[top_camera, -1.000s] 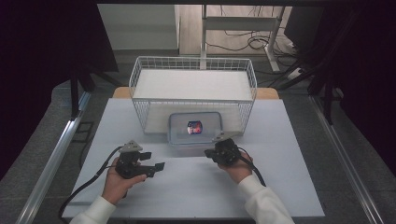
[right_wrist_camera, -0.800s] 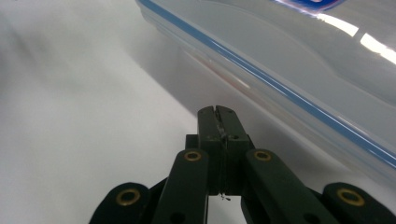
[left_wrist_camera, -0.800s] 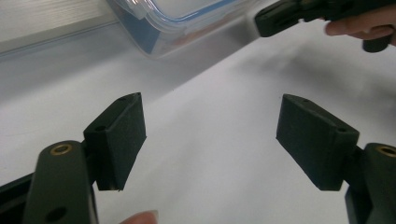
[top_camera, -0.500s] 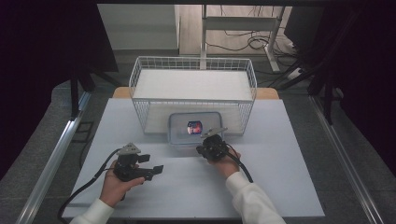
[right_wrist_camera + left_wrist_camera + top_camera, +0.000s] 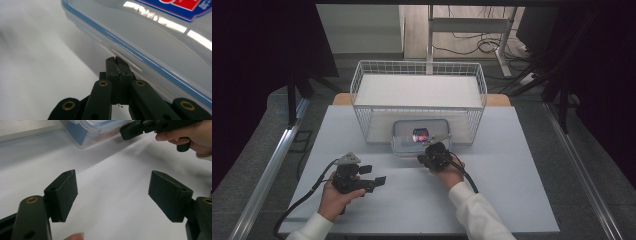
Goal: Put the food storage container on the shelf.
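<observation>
Clear plastic container [image 5: 417, 137] at centre frame in the high view, flat on the white counter [image 5: 512, 165], just in front of the wire basket [image 5: 419, 75] and touching or nearly touching its front wall. Blue seal line under the lid rim and a red-and-blue label [image 5: 186, 6] at upper right of the right gripper view.

Right gripper [image 5: 432, 156] just below the container in the high view, jaws pressed together with nothing between them, tips at the container's near lower edge [image 5: 115, 60]; contact or a hair's gap, cannot tell. Left gripper [image 5: 371, 176] at lower left of the high view, well apart from the container, jaws wide apart [image 5: 112, 192] over bare counter.

Handling, as a judgement: rigid, smooth plastic, probably light, so likely to slide on the counter under a push and to slip from a pinch on a flat wall. Lid rim the better hold, since the lip gives the jaws a ledge; 1 gripper to steady and 1 to lift or pull would suit. Not fragile, though the lid may flex or pop.

Hard to make out: contents, apart from something dark and reddish behind the clear lid in the high view. Latches blurred. Far side of the container cut off by the frame edge in both gripper views.
</observation>
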### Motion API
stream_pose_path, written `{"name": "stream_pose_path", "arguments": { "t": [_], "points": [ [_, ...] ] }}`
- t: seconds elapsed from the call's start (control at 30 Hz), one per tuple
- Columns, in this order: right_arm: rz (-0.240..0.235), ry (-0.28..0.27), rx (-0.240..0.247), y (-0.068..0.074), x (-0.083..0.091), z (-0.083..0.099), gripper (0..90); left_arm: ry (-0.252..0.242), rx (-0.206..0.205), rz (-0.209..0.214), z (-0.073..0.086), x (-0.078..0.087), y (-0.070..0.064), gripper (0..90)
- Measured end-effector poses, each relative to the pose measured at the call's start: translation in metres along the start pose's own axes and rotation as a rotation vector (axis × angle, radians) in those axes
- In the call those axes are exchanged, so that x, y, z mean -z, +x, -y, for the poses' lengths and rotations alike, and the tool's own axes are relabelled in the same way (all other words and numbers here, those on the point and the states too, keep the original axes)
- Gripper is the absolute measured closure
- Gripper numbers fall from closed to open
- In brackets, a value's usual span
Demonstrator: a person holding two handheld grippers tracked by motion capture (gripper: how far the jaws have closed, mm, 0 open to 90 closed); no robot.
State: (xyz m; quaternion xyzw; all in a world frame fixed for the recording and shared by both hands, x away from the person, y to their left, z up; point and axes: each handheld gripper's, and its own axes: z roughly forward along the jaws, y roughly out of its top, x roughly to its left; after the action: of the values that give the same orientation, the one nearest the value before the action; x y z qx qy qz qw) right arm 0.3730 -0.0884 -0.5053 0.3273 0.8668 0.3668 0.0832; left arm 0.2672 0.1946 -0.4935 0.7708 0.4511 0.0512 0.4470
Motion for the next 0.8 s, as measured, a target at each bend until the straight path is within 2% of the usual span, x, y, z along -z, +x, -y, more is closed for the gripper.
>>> {"name": "stream_pose_path", "arguments": {
  "t": [0.23,0.43,0.47,0.67,0.8],
  "points": [
    [0.010,-0.018,-0.002,-0.001,-0.002,-0.007,88.9,-0.002,0.004,0.000,0.000,0.001,0.001,23.1],
    [0.025,-0.042,-0.027,-0.004,-0.003,-0.016,88.8,0.000,0.006,-0.001,0.000,0.002,0.003,23.1],
    [0.046,-0.041,-0.030,-0.007,-0.003,-0.020,88.8,0.000,0.006,-0.001,0.000,0.002,0.003,23.1],
    [0.050,-0.046,-0.057,-0.016,-0.007,-0.026,88.8,-0.001,0.001,0.000,0.000,0.003,0.004,23.1],
    [0.073,-0.052,-0.086,-0.026,-0.009,-0.030,88.9,-0.002,0.004,0.002,0.000,0.003,0.004,23.1]
  ]
}}
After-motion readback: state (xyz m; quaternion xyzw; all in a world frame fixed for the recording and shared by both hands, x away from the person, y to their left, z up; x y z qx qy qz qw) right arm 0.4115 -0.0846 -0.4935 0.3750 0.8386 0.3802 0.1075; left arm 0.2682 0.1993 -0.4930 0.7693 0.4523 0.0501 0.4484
